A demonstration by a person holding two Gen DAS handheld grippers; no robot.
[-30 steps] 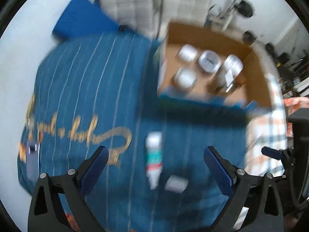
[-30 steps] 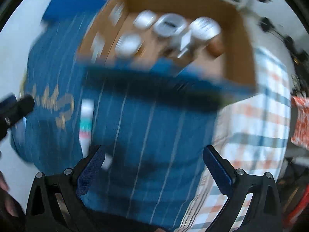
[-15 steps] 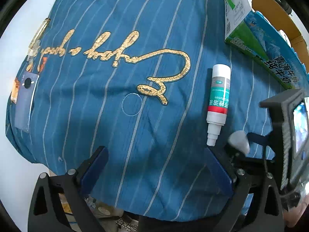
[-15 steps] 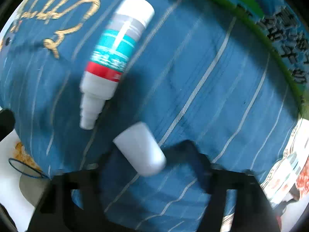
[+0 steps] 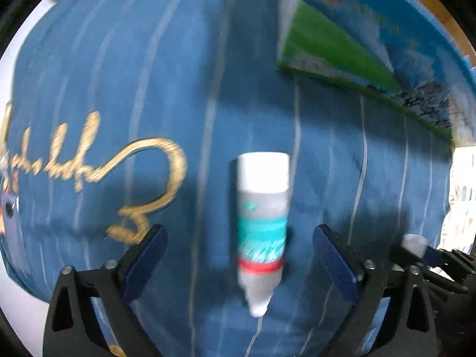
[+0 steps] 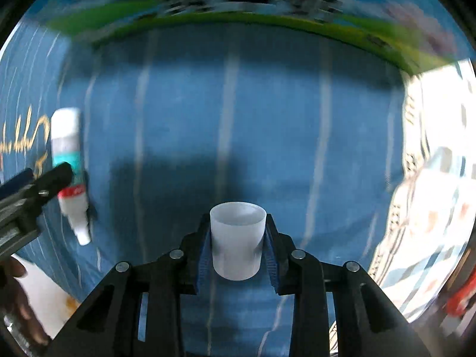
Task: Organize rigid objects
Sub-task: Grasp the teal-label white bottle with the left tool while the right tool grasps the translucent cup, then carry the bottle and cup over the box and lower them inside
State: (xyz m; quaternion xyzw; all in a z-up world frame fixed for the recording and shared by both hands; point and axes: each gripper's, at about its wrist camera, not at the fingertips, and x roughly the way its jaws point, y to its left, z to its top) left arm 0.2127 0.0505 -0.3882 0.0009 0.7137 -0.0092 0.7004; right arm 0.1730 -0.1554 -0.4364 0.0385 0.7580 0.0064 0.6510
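Note:
A white bottle (image 5: 261,226) with a teal and red label lies uncapped on the blue striped cloth (image 5: 178,59), nozzle toward me. My left gripper (image 5: 239,255) is open, one finger on each side of the bottle, not touching it. The bottle also shows at the left of the right wrist view (image 6: 70,166). My right gripper (image 6: 238,244) is shut on the white cap (image 6: 237,242), open end pointing away, held above the cloth. The cap also shows at the right edge of the left wrist view (image 5: 415,242).
A green and blue carton (image 5: 372,50) stands on the cloth behind the bottle, seen blurred in the right wrist view (image 6: 238,15). A checked cloth (image 6: 440,193) lies to the right. Gold script (image 5: 98,166) is embroidered on the blue cloth to the left.
My right gripper has closed on the cap and lifted it off the cloth. My left gripper has moved right and now straddles the bottle.

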